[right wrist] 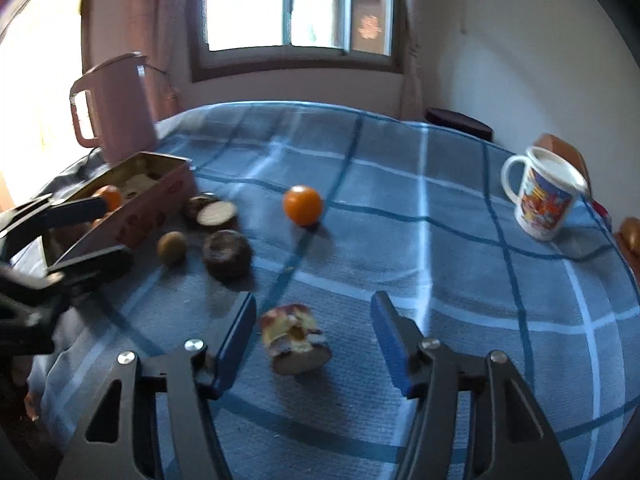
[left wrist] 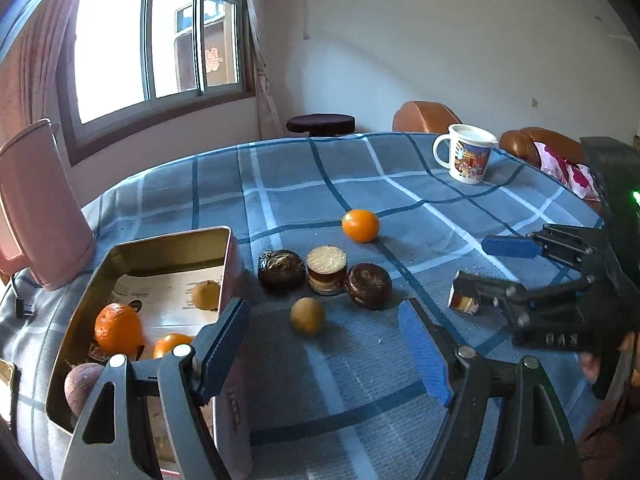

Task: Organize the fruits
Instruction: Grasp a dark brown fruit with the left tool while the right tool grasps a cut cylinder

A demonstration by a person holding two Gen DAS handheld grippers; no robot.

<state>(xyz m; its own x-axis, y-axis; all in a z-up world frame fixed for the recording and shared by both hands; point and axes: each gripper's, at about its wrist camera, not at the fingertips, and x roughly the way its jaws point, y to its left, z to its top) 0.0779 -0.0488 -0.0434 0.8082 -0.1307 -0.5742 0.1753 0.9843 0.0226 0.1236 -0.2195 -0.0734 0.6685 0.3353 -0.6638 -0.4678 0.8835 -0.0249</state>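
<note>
A metal tin (left wrist: 224, 256) at the left holds two oranges (left wrist: 118, 328), a small yellow fruit (left wrist: 206, 295) and a brownish fruit (left wrist: 82, 386). On the blue checked cloth lie a loose orange (left wrist: 360, 225), a small brown-yellow fruit (left wrist: 307, 315), two dark round fruits (left wrist: 280, 270) (left wrist: 369, 285) and a cut one (left wrist: 327, 269) between them. My left gripper (left wrist: 326, 344) is open and empty, just in front of the small fruit. My right gripper (right wrist: 312, 340) is open around a small printed can (right wrist: 296, 338) lying on its side; it also shows in the left wrist view (left wrist: 486, 268).
A pink jug (left wrist: 40, 208) stands at the table's far left behind the tin. A printed white mug (left wrist: 468, 152) stands at the far right. Brown chairs (left wrist: 424, 116) and a dark stool (left wrist: 320, 124) are beyond the table edge.
</note>
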